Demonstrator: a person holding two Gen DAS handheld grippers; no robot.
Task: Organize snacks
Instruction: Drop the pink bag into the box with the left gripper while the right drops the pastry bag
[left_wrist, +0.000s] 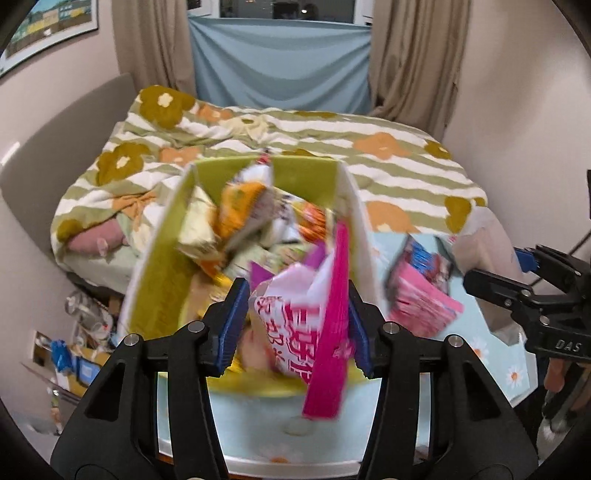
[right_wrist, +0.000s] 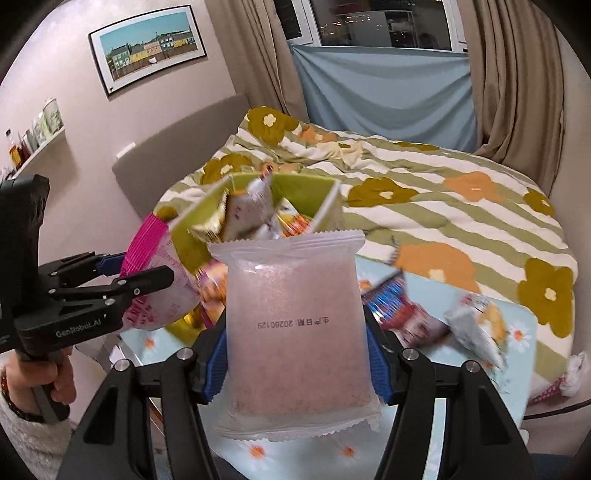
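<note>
Squeezed tight between the blue pads of the left gripper (left_wrist: 293, 325) is a pink and white snack bag (left_wrist: 299, 314), hanging just over the green box (left_wrist: 162, 280) full of snacks, which sits on a flowery blue table (left_wrist: 513, 373) beside the bed (left_wrist: 388, 147). From the right wrist, the right gripper (right_wrist: 299, 350) pinches a frosted pale pink packet (right_wrist: 295, 325) upright in front of that box, with more snack packs (right_wrist: 476, 325) lying on the table to the right.

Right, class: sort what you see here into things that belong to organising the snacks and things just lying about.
Part of the job:
- green box
- pink-and-white packet in left tool
- frosted pale packet in right tool
- loose snack packets on table

Just lying about:
- flowered duvet
- framed picture
- curtains
</note>
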